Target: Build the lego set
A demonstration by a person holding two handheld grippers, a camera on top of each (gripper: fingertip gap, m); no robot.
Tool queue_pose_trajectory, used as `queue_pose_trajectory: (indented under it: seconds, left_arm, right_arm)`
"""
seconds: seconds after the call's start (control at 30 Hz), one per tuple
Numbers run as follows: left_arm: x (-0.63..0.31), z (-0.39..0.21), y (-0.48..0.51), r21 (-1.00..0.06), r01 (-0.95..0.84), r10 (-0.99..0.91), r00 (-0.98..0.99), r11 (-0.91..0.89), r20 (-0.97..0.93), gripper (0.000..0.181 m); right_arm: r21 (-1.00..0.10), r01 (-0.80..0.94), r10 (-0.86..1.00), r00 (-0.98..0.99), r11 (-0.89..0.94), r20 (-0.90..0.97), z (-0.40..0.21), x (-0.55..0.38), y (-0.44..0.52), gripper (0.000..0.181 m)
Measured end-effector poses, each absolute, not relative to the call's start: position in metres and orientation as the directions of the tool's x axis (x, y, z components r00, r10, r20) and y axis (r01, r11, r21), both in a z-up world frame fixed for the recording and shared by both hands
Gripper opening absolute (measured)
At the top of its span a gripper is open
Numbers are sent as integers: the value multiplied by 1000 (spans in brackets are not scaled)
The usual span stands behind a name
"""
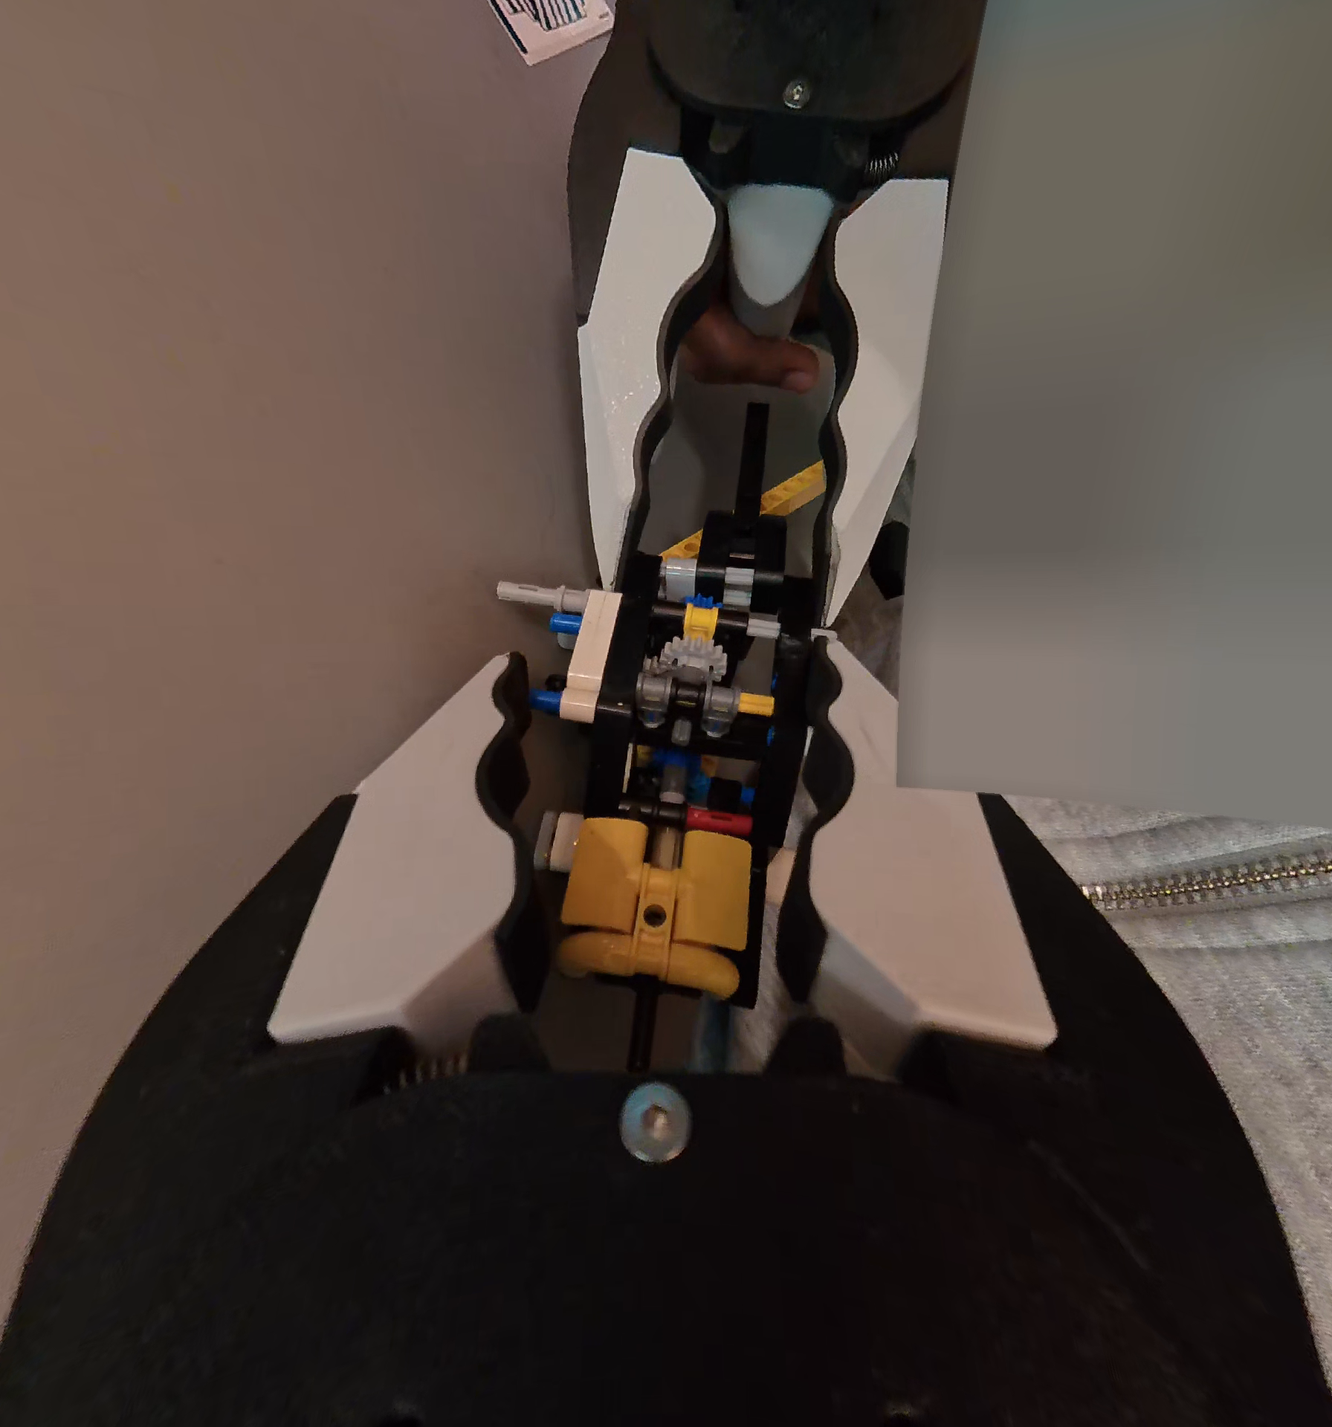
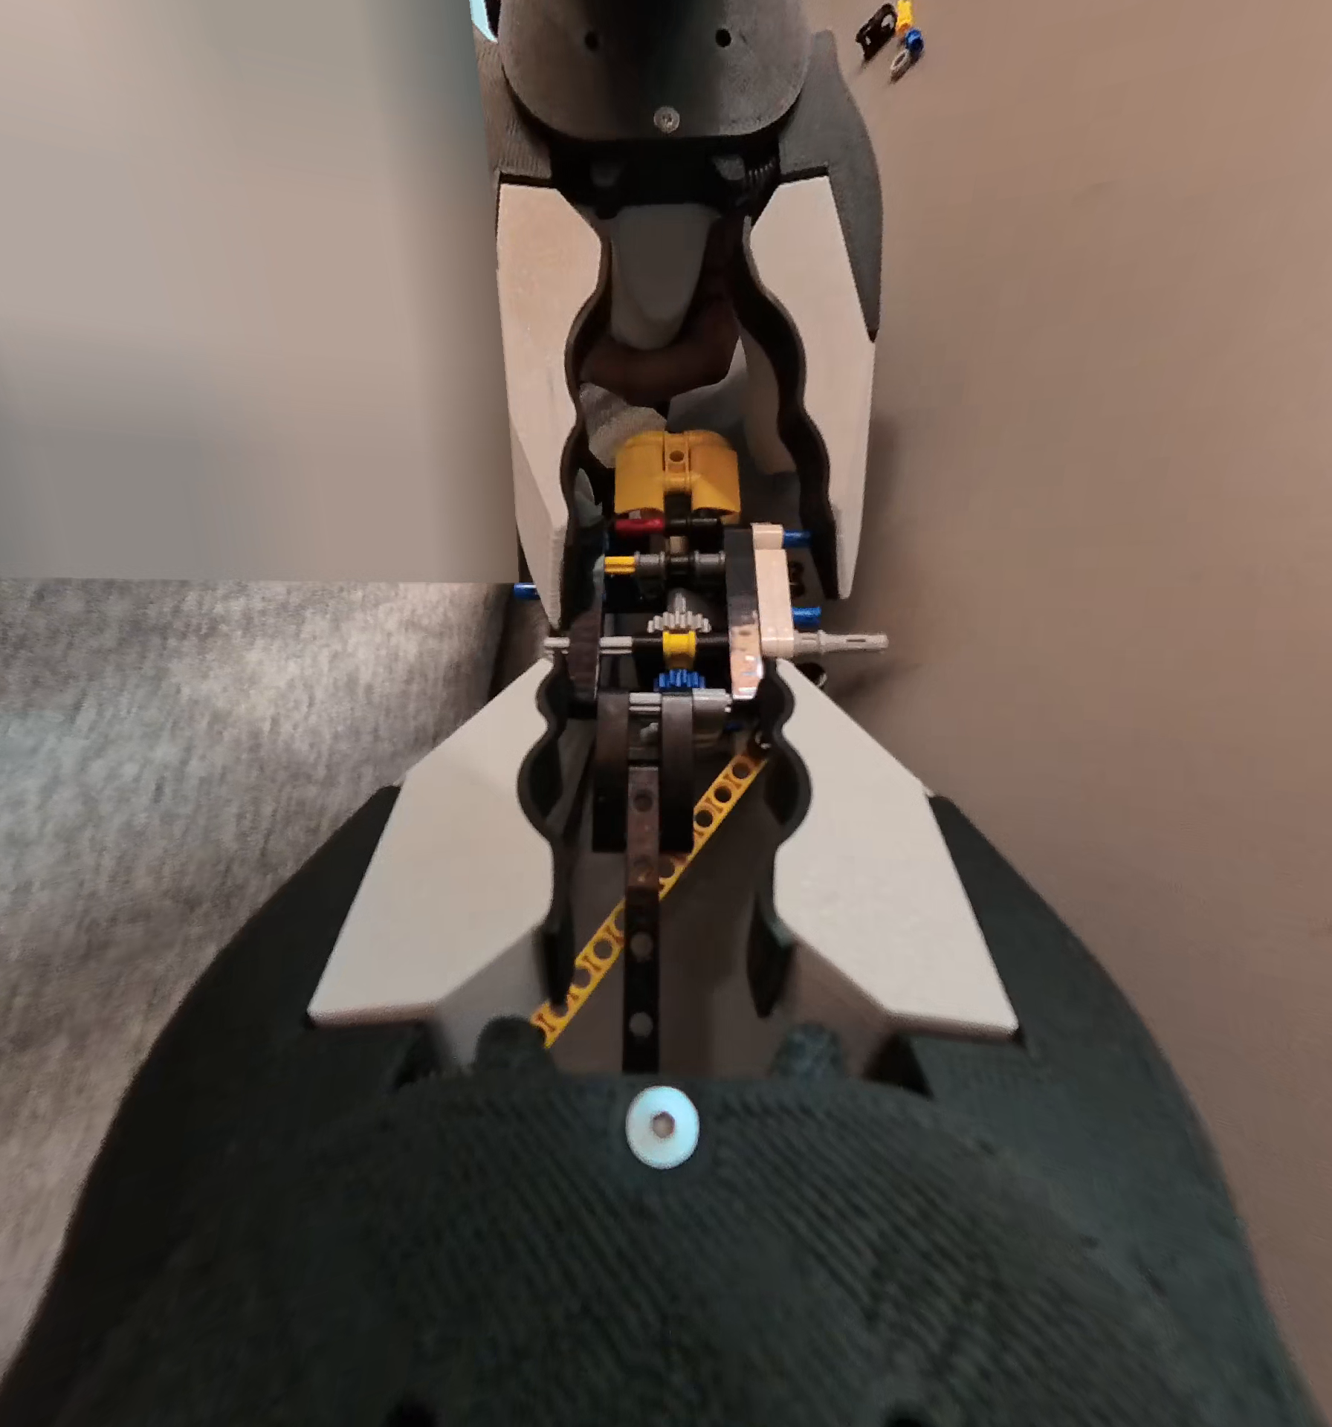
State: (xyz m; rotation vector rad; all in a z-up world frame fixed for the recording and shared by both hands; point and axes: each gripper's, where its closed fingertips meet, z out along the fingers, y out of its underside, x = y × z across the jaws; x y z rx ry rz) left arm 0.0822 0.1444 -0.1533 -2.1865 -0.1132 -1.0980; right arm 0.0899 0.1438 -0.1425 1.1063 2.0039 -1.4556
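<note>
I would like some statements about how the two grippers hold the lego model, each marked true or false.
1. Both the left gripper and the right gripper are around the lego assembly. True.
2. The yellow block lies at the right gripper's end. False: it lies between the left gripper's fingers.
3. A yellow holed beam runs slantwise under the right gripper. True.
4. The table carries no loose parts. False: small loose parts lie far off.

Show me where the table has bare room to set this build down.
Bare grey-brown tabletop lies left of the black-and-yellow lego assembly, below the printed paper sheet. In the right wrist view, the table is bare below the small loose pieces. It is crowded in the middle: left tool and right tool both close on the assembly.
</note>
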Motion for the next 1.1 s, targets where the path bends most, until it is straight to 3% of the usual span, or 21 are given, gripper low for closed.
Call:
queue_pose_trajectory:
  seconds: [0.63, 0.83, 1.1]
  left_arm:
    - [83, -152, 147, -540, 370, -221, 633, -756, 742, 75]
    - [74, -136, 139, -571, 378, -250, 629, -728, 736, 90]
    - [72, -139, 126, -565, 399, -232, 630, -722, 741, 83]
  right_arm:
    - [-588, 799, 353, -589, 124, -727, -143, 90, 145, 49]
    - [-603, 790, 377, -595, 112, -710, -142, 93, 148, 49]
    - [-638, 763, 425, -614, 103, -666, -140, 96, 149, 49]
